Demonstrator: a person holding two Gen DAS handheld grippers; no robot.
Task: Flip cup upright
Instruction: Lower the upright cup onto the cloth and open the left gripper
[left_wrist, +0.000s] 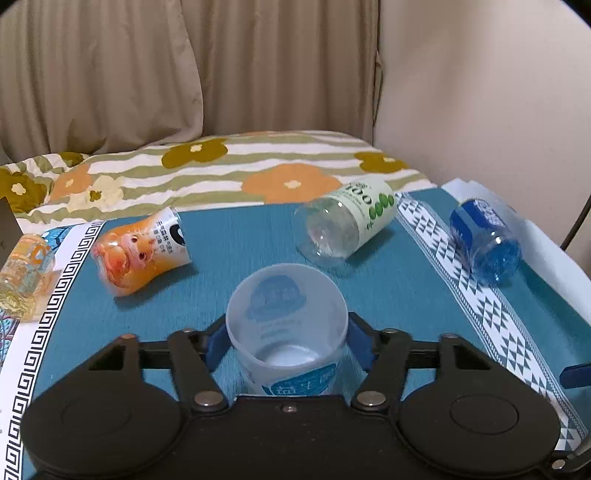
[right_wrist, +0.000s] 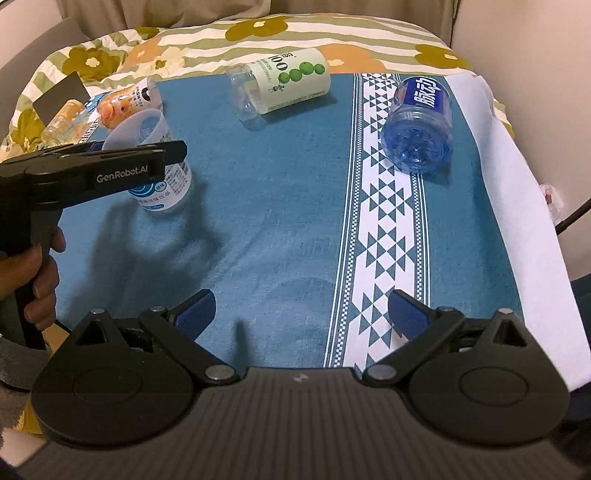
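A translucent white cup with blue print (left_wrist: 287, 325) stands upright with its mouth up on the teal cloth (left_wrist: 229, 236). My left gripper (left_wrist: 286, 343) is shut on the white cup, one blue pad on each side. In the right wrist view the white cup (right_wrist: 155, 162) shows at the left, held by the left gripper (right_wrist: 110, 162). My right gripper (right_wrist: 301, 314) is open and empty, low over the teal cloth (right_wrist: 277, 184) near its front edge.
Several cups lie on their sides: an orange one (left_wrist: 142, 251), a clear one with a green label (left_wrist: 347, 221), a blue one (left_wrist: 485, 240), and a yellowish one (left_wrist: 24, 277) at the far left. A floral quilt (left_wrist: 221, 166) lies behind.
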